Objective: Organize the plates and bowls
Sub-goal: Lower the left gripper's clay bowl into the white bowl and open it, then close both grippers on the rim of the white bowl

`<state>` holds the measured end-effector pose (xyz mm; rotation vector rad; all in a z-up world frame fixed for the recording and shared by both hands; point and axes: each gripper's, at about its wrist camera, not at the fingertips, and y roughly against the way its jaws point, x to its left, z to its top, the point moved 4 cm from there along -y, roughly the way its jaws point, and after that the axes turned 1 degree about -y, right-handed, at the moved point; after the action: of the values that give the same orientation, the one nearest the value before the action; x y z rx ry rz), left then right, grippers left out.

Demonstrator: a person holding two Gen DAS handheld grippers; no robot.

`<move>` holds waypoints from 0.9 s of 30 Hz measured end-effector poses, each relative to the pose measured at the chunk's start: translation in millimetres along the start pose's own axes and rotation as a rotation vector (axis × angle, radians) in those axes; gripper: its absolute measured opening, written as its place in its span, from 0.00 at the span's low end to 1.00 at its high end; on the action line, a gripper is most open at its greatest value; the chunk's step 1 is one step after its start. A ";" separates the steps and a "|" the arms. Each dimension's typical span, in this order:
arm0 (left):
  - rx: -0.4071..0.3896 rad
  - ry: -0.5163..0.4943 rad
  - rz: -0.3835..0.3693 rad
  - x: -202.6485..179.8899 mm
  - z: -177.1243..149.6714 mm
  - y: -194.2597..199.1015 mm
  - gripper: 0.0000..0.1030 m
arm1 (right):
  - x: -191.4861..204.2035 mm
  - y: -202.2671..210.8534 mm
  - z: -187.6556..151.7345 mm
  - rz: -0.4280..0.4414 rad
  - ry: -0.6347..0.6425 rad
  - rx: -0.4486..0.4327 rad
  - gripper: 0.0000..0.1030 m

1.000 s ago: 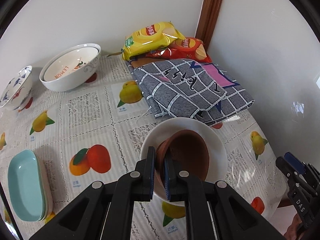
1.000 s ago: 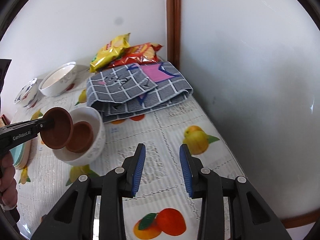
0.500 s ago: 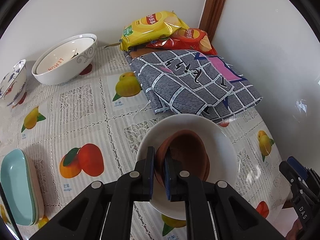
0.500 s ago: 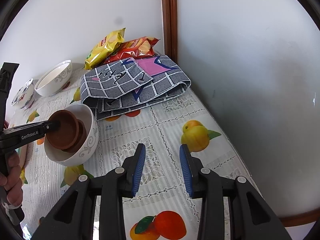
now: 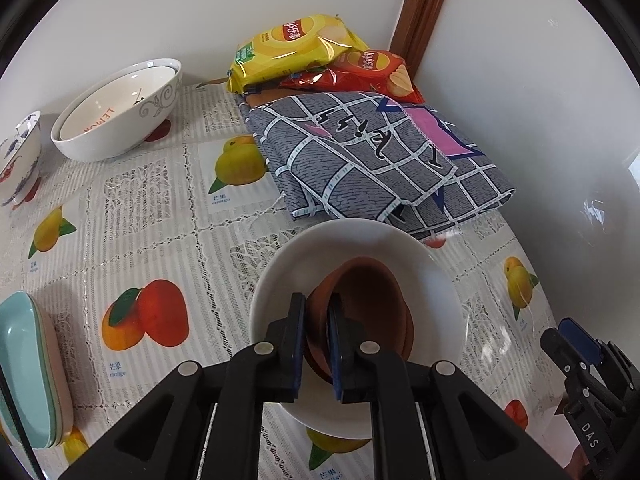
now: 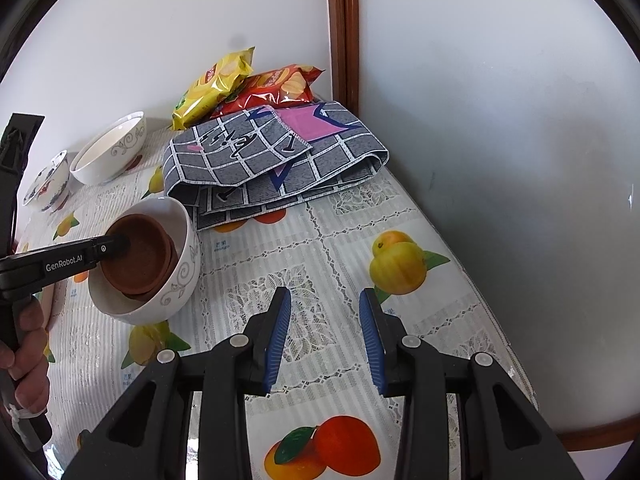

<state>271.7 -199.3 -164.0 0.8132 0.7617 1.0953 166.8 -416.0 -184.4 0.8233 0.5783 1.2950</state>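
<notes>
A brown clay bowl (image 5: 368,296) sits nested on a second brown bowl inside a white patterned bowl (image 5: 340,228) on the fruit-print tablecloth. My left gripper (image 5: 318,300) is shut on the near rim of the upper brown bowl, one finger inside and one outside. The right wrist view shows the same brown bowl (image 6: 136,256) in the white bowl (image 6: 180,280), with the left gripper (image 6: 120,244) reaching in from the left, held by a hand. My right gripper (image 6: 324,300) hangs open over bare tablecloth to the right, holding nothing.
Two stacked white bowls (image 5: 116,120) and a blue-patterned bowl (image 5: 20,152) stand at the back left. Teal plates (image 5: 24,364) lie at the left edge. A folded grey cloth (image 5: 380,160) and chip bags (image 5: 296,48) fill the back corner. Walls close the back and right.
The left gripper has lowered the tilted brown bowl into the white bowl, where it now lies level on the other brown bowl. The right gripper has stayed in place, open.
</notes>
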 end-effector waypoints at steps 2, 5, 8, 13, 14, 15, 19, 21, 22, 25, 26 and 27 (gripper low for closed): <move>0.004 -0.014 -0.005 -2.9 -1.0 -0.3 0.15 | 1.3 -0.7 -0.7 0.002 0.002 0.005 0.34; 0.011 -0.038 0.004 -7.1 -2.5 0.3 0.19 | 3.1 0.1 -1.0 0.006 0.005 0.006 0.34; 0.005 -0.055 0.031 -8.8 -2.7 4.7 0.25 | 5.7 0.6 0.4 0.014 0.006 0.004 0.34; -0.033 -0.064 0.020 -8.4 0.0 21.4 0.27 | 12.5 2.6 6.9 0.042 0.006 -0.007 0.34; -0.040 -0.063 0.020 -7.6 0.8 24.5 0.27 | 14.1 3.1 8.5 0.050 0.005 -0.010 0.35; -0.050 -0.061 0.020 -6.4 2.1 28.3 0.27 | 16.5 3.6 11.2 0.065 0.001 -0.013 0.35; -0.064 -0.033 0.022 3.5 6.5 37.9 0.33 | 27.1 2.9 21.1 0.140 -0.012 -0.012 0.35; -0.057 -0.013 0.033 11.0 7.4 37.4 0.33 | 35.2 -0.1 26.0 0.179 -0.011 -0.003 0.35; -0.053 -0.004 0.040 14.2 7.0 36.7 0.33 | 39.4 -1.8 28.0 0.197 -0.010 0.002 0.35; -0.036 0.018 0.066 24.1 5.4 31.8 0.33 | 54.0 -8.2 31.7 0.241 0.000 0.019 0.34; -0.031 0.025 0.065 27.0 4.7 30.0 0.33 | 56.8 -9.6 31.6 0.248 0.001 0.024 0.34; -0.022 0.032 0.062 29.9 3.7 27.3 0.33 | 62.2 -13.8 32.6 0.254 0.004 0.037 0.34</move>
<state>270.9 -164.8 -142.4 0.8067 0.7548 1.1723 212.9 -362.8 -171.5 0.9475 0.5130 1.5206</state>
